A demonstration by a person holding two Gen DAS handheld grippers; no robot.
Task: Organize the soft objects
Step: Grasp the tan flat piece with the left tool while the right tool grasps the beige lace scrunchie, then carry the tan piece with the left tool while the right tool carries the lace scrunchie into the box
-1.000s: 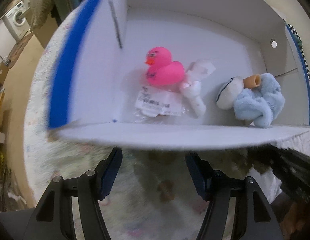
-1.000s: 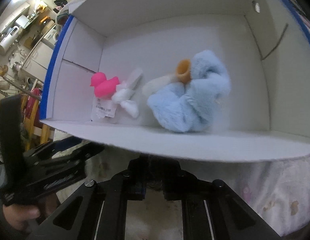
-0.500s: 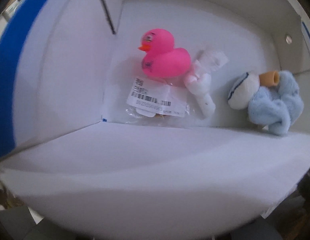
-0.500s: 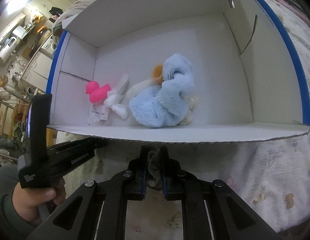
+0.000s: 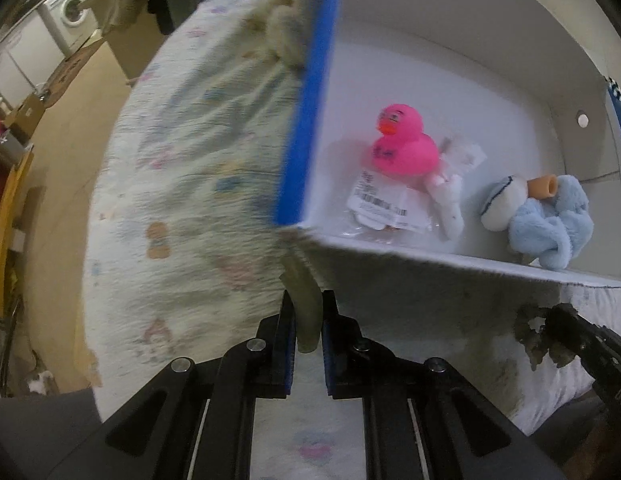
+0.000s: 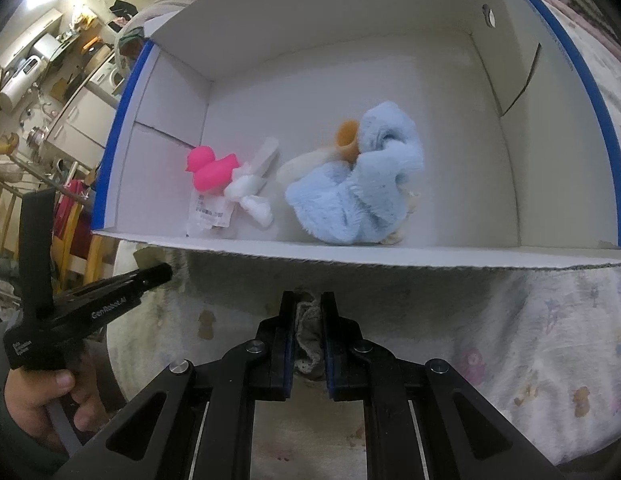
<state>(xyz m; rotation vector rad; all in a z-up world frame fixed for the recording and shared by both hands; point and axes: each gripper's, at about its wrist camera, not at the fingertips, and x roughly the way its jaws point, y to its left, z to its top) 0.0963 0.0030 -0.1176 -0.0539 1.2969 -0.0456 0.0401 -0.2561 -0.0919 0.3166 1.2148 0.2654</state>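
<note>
A white cardboard box with blue edges sits on a patterned bedspread. Inside lie a pink rubber duck, a white packaged item with a barcode label, and a light blue plush toy. My left gripper is shut on a pale beige soft piece just below the box's near left corner. My right gripper is shut on a grey-brown fuzzy soft piece in front of the box's near wall.
A cream fluffy item lies outside the box's left wall. The right gripper with its fuzzy piece shows in the left wrist view. The left gripper shows in the right wrist view. A washing machine and furniture stand beyond the bed.
My left gripper was open and empty a second ago; it has closed on the beige piece and shifted left toward the box corner. My right gripper has drawn back slightly, still shut.
</note>
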